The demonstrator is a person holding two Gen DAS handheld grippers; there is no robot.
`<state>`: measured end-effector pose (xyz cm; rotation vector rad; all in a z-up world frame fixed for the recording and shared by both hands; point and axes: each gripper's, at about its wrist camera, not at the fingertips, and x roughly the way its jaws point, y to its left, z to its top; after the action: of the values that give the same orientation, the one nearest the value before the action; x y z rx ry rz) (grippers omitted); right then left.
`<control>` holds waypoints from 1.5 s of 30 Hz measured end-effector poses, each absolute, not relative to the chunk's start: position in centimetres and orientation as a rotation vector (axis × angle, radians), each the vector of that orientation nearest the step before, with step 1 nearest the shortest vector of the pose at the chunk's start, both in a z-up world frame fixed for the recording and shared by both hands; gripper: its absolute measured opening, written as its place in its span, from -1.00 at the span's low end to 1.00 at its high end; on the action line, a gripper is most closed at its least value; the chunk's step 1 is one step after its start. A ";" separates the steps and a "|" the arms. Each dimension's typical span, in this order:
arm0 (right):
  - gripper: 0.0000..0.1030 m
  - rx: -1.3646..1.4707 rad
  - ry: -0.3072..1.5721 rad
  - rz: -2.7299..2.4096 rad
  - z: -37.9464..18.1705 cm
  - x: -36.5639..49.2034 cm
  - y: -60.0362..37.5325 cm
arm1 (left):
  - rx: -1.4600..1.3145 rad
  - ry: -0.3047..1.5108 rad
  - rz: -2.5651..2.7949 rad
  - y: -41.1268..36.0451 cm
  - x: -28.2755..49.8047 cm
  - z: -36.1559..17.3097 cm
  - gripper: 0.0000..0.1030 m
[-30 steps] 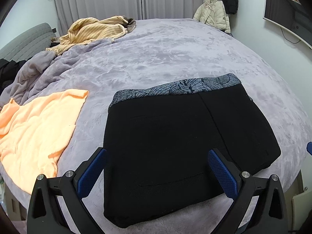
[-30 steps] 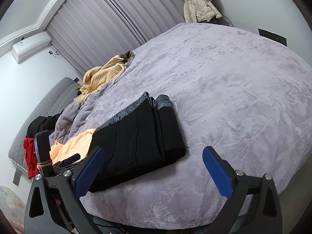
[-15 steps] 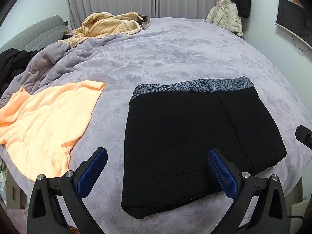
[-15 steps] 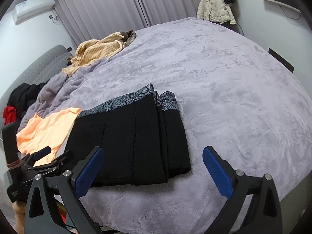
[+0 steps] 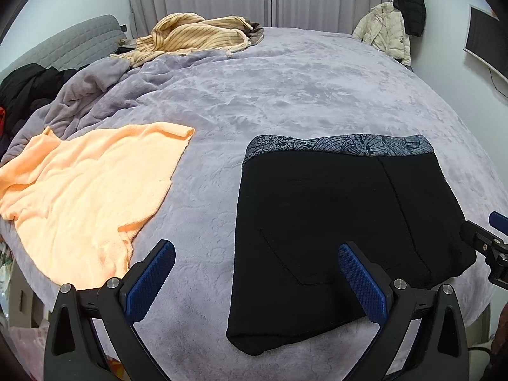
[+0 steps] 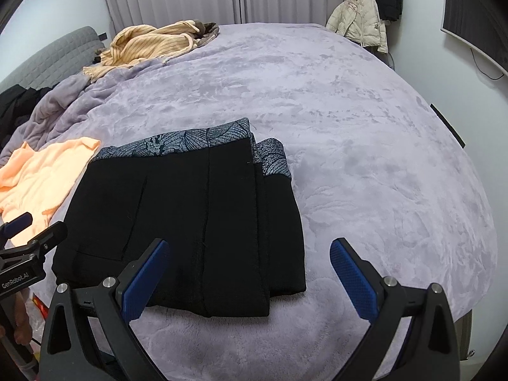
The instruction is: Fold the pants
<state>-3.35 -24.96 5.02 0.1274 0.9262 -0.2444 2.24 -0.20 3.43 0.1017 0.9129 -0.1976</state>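
Both my claws hang spread and empty, left claw (image 5: 254, 281) and right claw (image 6: 249, 277) clear of the cloth. My pants (image 5: 343, 222) lie folded into a compact stack on the bed (image 5: 285, 89), patterned waistband (image 5: 336, 144) at twelve o'clock, layers stepped at three o'clock in the right view. An orange garment (image 5: 82, 190) lies apart at nine o'clock. I judge folding finished, so I hold nothing.
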 end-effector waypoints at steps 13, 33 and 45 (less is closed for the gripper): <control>0.97 0.124 0.936 -0.268 5.4 -3.2 -25.2 | 0.102 0.927 -0.217 -1.4 2.5 3.7 1.00; 0.97 0.119 0.933 -0.256 5.5 -3.6 -24.8 | 0.110 0.960 -0.206 -2.4 2.4 3.4 1.00; 0.97 0.069 0.939 -0.272 5.6 -3.6 -24.1 | 0.130 0.954 -0.218 -3.0 1.7 3.3 1.00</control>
<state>-3.56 -24.08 5.58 0.0693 0.9388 -0.2716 1.73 -2.97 3.30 0.1297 0.9545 -0.2177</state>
